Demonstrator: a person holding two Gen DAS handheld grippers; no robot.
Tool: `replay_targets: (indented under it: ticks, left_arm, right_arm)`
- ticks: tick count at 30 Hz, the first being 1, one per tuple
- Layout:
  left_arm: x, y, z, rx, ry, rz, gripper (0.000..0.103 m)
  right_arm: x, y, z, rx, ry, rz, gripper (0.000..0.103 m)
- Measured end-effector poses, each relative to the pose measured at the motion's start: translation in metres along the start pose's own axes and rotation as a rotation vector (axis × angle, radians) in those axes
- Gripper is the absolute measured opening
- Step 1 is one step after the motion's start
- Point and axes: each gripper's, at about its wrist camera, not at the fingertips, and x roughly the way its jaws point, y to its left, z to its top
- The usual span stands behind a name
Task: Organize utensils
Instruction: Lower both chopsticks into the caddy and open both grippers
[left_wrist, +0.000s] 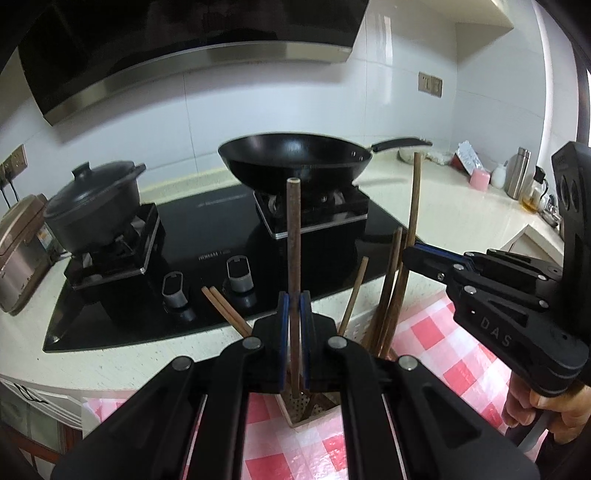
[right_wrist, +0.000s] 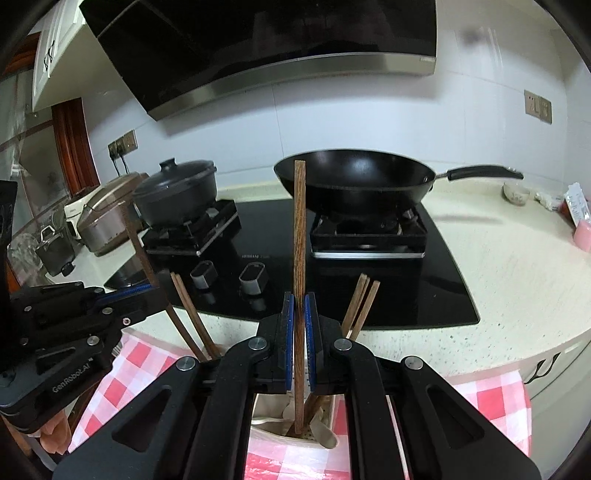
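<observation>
A cream utensil holder (left_wrist: 301, 415) stands on a red-and-white checked cloth and holds several wooden chopsticks (left_wrist: 388, 295). My left gripper (left_wrist: 294, 310) is shut on one upright brown chopstick (left_wrist: 293, 236) whose lower end is inside the holder. My right gripper (right_wrist: 299, 314) is shut on another upright chopstick (right_wrist: 299, 229) that also reaches into the holder (right_wrist: 295, 435). Each gripper shows in the other's view, the right gripper (left_wrist: 412, 254) at the right and the left gripper (right_wrist: 151, 291) at the left.
A black gas hob (left_wrist: 221, 236) lies behind the holder with a wok (left_wrist: 295, 155) on the right burner and a lidded pot (left_wrist: 92, 206) on the left. A rice cooker (left_wrist: 18, 254) stands far left. Bottles and a pink cup (left_wrist: 480, 179) stand far right.
</observation>
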Motion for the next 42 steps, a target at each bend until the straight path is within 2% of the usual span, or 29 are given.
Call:
replay_targets:
  ticks: [9,16,26,27,29,31,32,34,37,41,42]
  left_arm:
    - [0.027,-0.004,-0.011,0.019,0.096,0.006,0.006]
    - [0.058,-0.002,-0.021,0.026,0.201,-0.012,0.006]
    - [0.074,-0.004,-0.022,0.021,0.241,-0.046,0.007]
    - [0.076,-0.002,-0.021,0.014,0.241,-0.050,0.007]
    - [0.078,-0.001,-0.021,0.004,0.242,-0.052,0.008]
    - [0.078,-0.001,-0.022,0.001,0.238,-0.056,0.009]
    - [0.078,-0.002,-0.022,-0.001,0.234,-0.065,0.012]
    - [0.076,-0.003,-0.021,-0.013,0.214,-0.090,0.032]
    - [0.070,-0.007,-0.018,-0.010,0.188,-0.103,0.032]
    - [0.054,-0.007,-0.020,-0.029,0.147,-0.115,0.033]
    - [0.046,-0.004,-0.024,-0.045,0.128,-0.126,0.036]
  right_arm:
    - [0.024,0.003,-0.017,-0.002,0.059,0.004,0.008]
    - [0.038,0.007,-0.027,-0.023,0.104,-0.006,0.008]
    - [0.044,0.001,-0.032,-0.029,0.122,-0.042,0.011]
    - [0.043,0.000,-0.033,-0.030,0.120,-0.045,0.013]
    - [0.040,-0.002,-0.034,-0.035,0.116,-0.048,0.025]
    - [0.037,-0.005,-0.034,-0.037,0.108,-0.047,0.040]
    - [0.035,-0.006,-0.034,-0.038,0.102,-0.053,0.041]
    - [0.031,-0.009,-0.034,-0.035,0.095,-0.057,0.042]
    - [0.024,-0.013,-0.036,-0.028,0.081,-0.068,0.050]
    - [0.011,-0.019,-0.043,-0.042,0.058,-0.089,0.054]
    - [0.006,-0.021,-0.047,-0.046,0.047,-0.094,0.058]
